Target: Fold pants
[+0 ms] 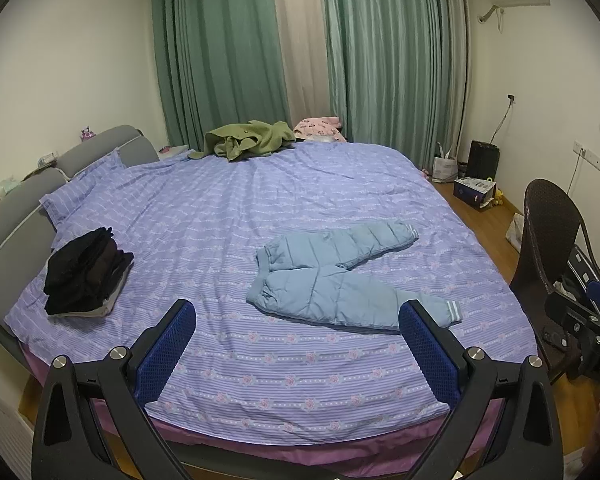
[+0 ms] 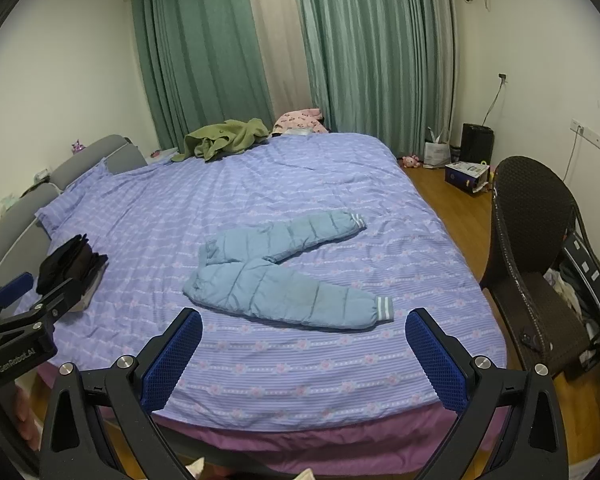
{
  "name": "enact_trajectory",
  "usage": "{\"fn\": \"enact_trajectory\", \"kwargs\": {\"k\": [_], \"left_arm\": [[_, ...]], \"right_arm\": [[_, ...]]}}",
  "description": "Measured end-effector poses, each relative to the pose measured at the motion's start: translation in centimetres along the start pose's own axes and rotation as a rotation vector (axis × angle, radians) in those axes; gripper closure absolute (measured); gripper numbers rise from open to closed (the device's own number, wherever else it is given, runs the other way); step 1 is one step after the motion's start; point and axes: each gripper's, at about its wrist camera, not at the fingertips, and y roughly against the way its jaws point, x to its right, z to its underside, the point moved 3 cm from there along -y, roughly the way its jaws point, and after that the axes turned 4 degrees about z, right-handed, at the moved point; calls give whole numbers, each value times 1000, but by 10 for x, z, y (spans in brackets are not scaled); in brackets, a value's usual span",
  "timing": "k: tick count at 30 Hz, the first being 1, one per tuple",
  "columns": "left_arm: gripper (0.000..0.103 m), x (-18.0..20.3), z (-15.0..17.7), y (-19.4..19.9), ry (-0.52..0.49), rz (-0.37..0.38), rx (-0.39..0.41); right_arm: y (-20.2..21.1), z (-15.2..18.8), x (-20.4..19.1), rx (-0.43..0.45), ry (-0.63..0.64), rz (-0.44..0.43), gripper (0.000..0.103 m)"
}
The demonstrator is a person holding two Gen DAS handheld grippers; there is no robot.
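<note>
Green curtains (image 1: 236, 52), wood floor (image 2: 448, 196), wicker chair (image 2: 536, 216)

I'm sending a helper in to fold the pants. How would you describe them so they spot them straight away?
Start at the big bed with the purple striped cover. Near its foot-side edge, right of the dark folded clothes stack, lie the light blue quilted pants, spread flat with legs splayed in a V. Only they are puffy and pale blue with grey-and-white striped cuffs; the olive green jacket is crumpled by the curtains.

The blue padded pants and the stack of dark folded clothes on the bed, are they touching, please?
Apart. The left wrist view shows a stretch of bare purple bedspread between the blue padded pants and the stack of dark folded clothes.
</note>
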Motion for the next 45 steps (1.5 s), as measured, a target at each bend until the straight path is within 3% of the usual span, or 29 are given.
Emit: {"fn": "enact_trajectory", "kwargs": {"k": [31,45], "left_arm": [[0,-6,4,-1,10,-2,-5],[0,-23,11,-30,21,-13,-61]], "right_arm": [[-3,-3,-4,-15,9,-5,0],[-30,0,-16,-71,-7,1,0]]}}
